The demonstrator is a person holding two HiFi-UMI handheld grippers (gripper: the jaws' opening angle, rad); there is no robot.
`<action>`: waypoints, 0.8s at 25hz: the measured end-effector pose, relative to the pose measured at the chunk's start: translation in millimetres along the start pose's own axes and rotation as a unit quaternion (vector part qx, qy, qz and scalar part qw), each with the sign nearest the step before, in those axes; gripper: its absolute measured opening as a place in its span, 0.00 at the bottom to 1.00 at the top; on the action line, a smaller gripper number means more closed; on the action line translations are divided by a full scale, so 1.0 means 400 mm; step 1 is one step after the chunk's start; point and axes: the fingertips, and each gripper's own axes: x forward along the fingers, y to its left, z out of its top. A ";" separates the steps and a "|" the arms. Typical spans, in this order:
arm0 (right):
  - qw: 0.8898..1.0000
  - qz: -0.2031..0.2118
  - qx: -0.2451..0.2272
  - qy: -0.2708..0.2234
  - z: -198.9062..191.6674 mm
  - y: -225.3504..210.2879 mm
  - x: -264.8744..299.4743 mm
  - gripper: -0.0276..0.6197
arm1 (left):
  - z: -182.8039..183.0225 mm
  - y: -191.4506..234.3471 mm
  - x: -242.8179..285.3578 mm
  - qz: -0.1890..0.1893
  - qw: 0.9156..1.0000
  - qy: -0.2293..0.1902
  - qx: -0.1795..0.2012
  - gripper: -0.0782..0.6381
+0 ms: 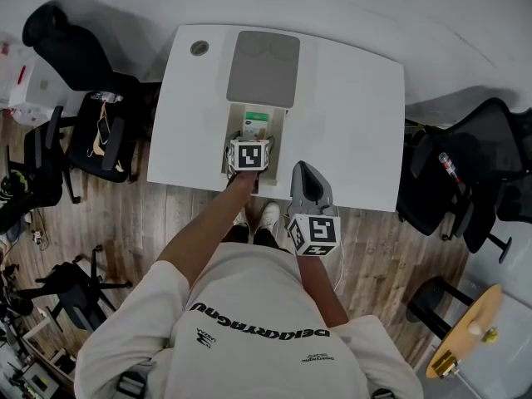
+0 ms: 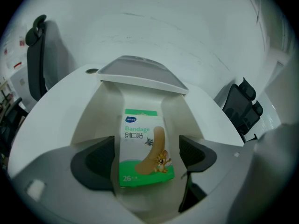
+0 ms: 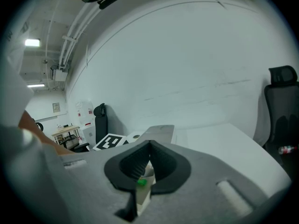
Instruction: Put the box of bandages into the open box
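Chairs (image 1: 62,44) flank the table (image 1: 349,115) bearing the open box (image 1: 263,69).

Tabletop (image 1: 357,115): bare either side of box (image 1: 281,135).
Box walls: close beside left tongs (image 2: 147,158).
Lid (image 1: 263,69): blocks far end.
Chairs (image 1: 75,56): flank tabletop.

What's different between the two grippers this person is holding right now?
The left gripper has jaws apart either side of the bandage box; the right gripper has them together, empty. The left gripper reaches into the open box; the right gripper hovers beside it. Both bear a marker cube.
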 end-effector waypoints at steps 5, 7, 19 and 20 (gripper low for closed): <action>1.000 -0.001 0.001 -0.002 0.001 0.000 -0.006 0.04 | 0.012 0.003 -0.018 -0.007 0.999 -0.019 -0.025 0.70; 1.000 -0.001 0.000 -0.002 0.002 0.002 -0.010 0.04 | 0.020 0.002 -0.038 -0.005 0.999 -0.028 -0.024 0.70; 1.000 0.006 -0.002 -0.016 0.027 0.014 -0.033 0.04 | 0.067 -0.031 -0.136 -0.008 0.996 -0.084 -0.002 0.57; 1.000 0.005 -0.003 -0.018 0.030 0.013 -0.036 0.04 | 0.070 -0.030 -0.144 -0.008 0.996 -0.090 -0.002 0.55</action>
